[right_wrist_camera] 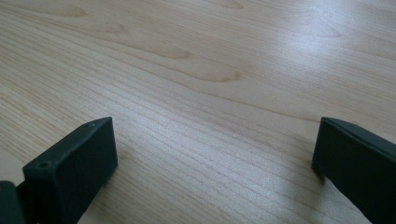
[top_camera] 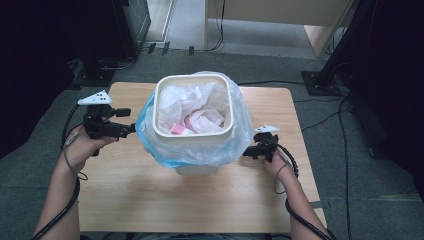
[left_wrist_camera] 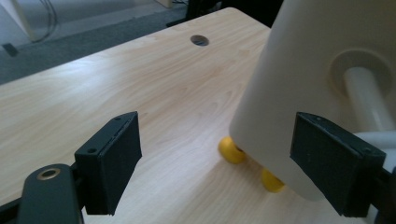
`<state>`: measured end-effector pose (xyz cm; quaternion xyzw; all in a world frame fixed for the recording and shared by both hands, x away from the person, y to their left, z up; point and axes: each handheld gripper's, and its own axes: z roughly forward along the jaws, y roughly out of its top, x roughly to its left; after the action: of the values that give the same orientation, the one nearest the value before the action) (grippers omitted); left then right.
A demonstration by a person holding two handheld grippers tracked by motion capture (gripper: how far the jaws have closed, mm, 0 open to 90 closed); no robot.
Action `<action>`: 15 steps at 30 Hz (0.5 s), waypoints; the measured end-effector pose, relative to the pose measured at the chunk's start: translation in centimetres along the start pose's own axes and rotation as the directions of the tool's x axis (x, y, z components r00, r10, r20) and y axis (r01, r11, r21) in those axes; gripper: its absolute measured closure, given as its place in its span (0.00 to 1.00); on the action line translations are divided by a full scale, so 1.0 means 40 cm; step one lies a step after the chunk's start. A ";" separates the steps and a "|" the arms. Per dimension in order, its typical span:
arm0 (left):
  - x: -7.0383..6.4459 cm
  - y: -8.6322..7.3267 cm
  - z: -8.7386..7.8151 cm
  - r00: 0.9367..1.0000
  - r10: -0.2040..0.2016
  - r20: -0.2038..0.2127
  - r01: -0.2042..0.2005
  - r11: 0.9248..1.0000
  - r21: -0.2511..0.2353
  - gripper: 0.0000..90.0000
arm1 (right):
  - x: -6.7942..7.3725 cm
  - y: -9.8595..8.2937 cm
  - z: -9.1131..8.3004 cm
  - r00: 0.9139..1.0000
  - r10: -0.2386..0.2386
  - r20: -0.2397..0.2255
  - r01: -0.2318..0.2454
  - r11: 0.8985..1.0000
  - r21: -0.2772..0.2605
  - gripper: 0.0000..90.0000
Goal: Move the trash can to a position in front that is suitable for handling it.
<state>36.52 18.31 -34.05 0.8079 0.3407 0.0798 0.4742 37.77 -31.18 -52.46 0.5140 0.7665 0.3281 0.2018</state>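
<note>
A cream square bin (top_camera: 192,135) stands on the middle of the wooden table (top_camera: 150,200). A clear bluish bag (top_camera: 240,135) lines it and is folded down over its rim. Crumpled white wrappers and a pink scrap (top_camera: 177,129) lie inside. My left gripper (top_camera: 127,121) is open just left of the bin, level with the bag's edge. In the left gripper view its jaws (left_wrist_camera: 215,163) stand wide apart, low by the bin's wall (left_wrist_camera: 299,70) and its yellow feet (left_wrist_camera: 231,150). My right gripper (top_camera: 248,150) is open at the bin's right side, and its view looks between open jaws (right_wrist_camera: 215,172) at bare wood.
The table has a cable hole (left_wrist_camera: 200,40) near its far edge. Grey carpet surrounds it, with cables (top_camera: 325,117) trailing on the right. Dark equipment stands (top_camera: 100,30) are at the back left and a black stand (top_camera: 345,45) at the right.
</note>
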 end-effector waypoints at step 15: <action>0.015 0.064 -0.004 1.000 -0.003 -0.013 0.002 1.000 -0.010 0.18 | 0.003 0.001 0.001 1.000 0.008 0.007 -0.008 1.000 -0.001 0.00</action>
<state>38.14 17.99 -31.98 0.8045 0.3443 0.0861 0.4763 37.76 -31.06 -52.46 0.5183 0.7634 0.3275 0.2035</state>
